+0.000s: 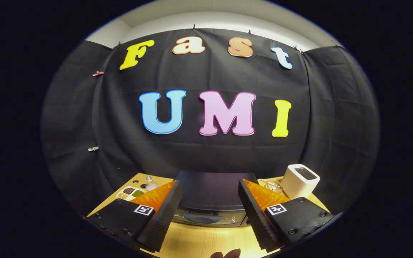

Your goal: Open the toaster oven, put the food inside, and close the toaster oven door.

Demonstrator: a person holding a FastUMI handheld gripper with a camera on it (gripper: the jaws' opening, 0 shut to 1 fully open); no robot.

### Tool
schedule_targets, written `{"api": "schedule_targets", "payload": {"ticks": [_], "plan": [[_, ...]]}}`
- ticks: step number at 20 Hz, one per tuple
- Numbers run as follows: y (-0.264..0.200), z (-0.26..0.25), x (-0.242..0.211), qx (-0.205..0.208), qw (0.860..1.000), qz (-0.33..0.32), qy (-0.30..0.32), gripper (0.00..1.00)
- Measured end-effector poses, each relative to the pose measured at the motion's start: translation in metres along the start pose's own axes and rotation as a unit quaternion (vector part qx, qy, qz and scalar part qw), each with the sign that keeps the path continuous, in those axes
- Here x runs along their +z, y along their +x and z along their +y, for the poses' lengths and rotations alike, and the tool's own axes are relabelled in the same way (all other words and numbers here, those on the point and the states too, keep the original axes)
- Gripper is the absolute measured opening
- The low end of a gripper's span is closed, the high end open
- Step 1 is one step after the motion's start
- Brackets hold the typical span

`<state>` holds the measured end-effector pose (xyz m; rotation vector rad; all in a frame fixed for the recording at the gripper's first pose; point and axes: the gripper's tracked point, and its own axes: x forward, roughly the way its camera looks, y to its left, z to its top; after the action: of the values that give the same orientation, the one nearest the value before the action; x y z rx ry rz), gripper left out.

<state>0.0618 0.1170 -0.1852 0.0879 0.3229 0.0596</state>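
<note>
1. One gripper (210, 211) shows, its two fingers spread wide apart with nothing held between them, raised over the pale wooden bench (206, 240).
2. At the near edge of the bench, below the fingers, a small pinkish-brown rounded item (226, 253) is partly in view; what it is cannot be told.
3. One dark toaster oven with a glass door and a curved handle (210, 199) stands just ahead of the fingers, framed in the gap between them, its door shut and its flat top facing up.
4. Toward the far left corner of the bench, beyond the left finger, lies one white divided tray (130, 193) with four compartments, each holding a different grain or seed: dark brown, green, tan and pale.
5. Just behind the tray stands one small clear glass jar with a round stopper (151, 183).
6. Toward the far right corner, beyond the right finger, stands one white rounded pop-up toaster with a dark top slot (299, 181), and beside it a clear glass vessel (273, 185) whose contents cannot be made out.
</note>
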Motion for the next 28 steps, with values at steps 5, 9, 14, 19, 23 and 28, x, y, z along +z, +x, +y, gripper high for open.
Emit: {"api": "schedule_targets", "payload": {"ticks": [5, 9, 14, 19, 23, 28], "plan": [[0.043, 0.007, -0.073, -0.014, 0.997, 0.075, -0.001, 0.98], [0.072, 0.010, -0.109, -0.024, 0.993, 0.112, 0.004, 0.98], [0.091, 0.013, -0.137, -0.037, 0.989, 0.143, 0.004, 0.98], [0.093, 0.013, -0.140, -0.043, 0.992, 0.122, 0.003, 0.99], [0.089, 0.014, -0.138, -0.042, 0.996, 0.081, 0.009, 0.98], [0.088, 0.014, -0.147, -0.033, 0.993, 0.113, 0.010, 0.99]]}}
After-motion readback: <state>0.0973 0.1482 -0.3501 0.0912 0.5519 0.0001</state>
